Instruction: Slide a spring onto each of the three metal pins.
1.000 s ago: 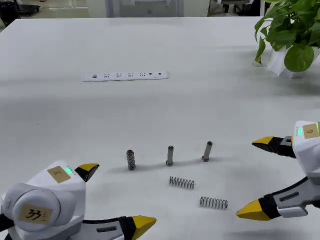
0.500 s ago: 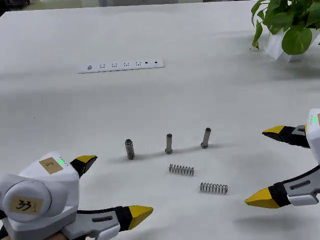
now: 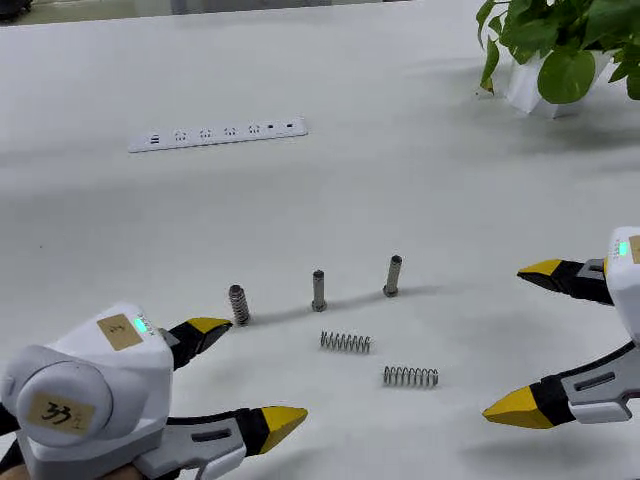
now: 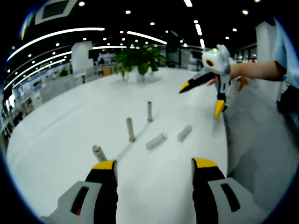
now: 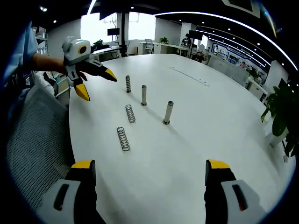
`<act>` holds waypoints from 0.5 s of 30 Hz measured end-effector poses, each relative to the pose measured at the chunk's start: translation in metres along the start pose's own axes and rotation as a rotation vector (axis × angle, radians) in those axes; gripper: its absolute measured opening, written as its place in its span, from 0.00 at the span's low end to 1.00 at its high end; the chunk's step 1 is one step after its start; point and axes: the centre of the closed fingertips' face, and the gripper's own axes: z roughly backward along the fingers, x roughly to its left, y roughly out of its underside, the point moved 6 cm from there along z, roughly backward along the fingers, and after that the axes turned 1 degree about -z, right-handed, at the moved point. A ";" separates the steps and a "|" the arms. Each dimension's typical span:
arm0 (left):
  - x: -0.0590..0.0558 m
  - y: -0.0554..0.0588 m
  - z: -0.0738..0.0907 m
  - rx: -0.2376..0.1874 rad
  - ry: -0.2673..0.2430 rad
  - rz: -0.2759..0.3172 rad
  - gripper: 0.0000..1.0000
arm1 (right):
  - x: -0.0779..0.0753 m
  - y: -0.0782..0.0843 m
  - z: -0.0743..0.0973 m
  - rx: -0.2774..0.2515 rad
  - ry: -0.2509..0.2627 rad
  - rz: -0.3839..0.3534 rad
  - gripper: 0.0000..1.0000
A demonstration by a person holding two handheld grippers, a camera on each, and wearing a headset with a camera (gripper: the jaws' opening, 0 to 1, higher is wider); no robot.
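While the white table (image 3: 420, 180) is the broadest thing in sight, with a potted plant (image 3: 560, 40) at its far right and a power strip (image 3: 217, 134) lying at the far left, the work sits in its near half. At the near left the left gripper (image 3: 245, 372) hovers with its jaws spread wide and nothing between them. At the near right the right gripper (image 3: 525, 338) is likewise spread and empty. Between them three metal pins stand upright in a row, each apart from the next. The left pin (image 3: 238, 304) already wears a spring, whereas the middle pin (image 3: 318, 290) and the right pin (image 3: 393, 275) are bare. Two loose springs lie flat on the table on the near side of the bare pins: the first spring (image 3: 345, 342) near the middle pin, the second spring (image 3: 410, 376) nearer and further right. By my reckoning a third of the job is done. Both loose springs have yet to be picked up and slid onto the two bare pins.
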 end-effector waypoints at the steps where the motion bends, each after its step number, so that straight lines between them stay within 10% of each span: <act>1: -0.001 -0.001 -0.006 0.008 0.010 -0.019 0.62 | 0.001 0.002 0.001 0.000 0.002 -0.007 0.99; 15: -0.002 -0.007 -0.060 0.123 0.078 -0.108 0.48 | 0.008 0.017 0.013 -0.019 0.028 -0.066 0.98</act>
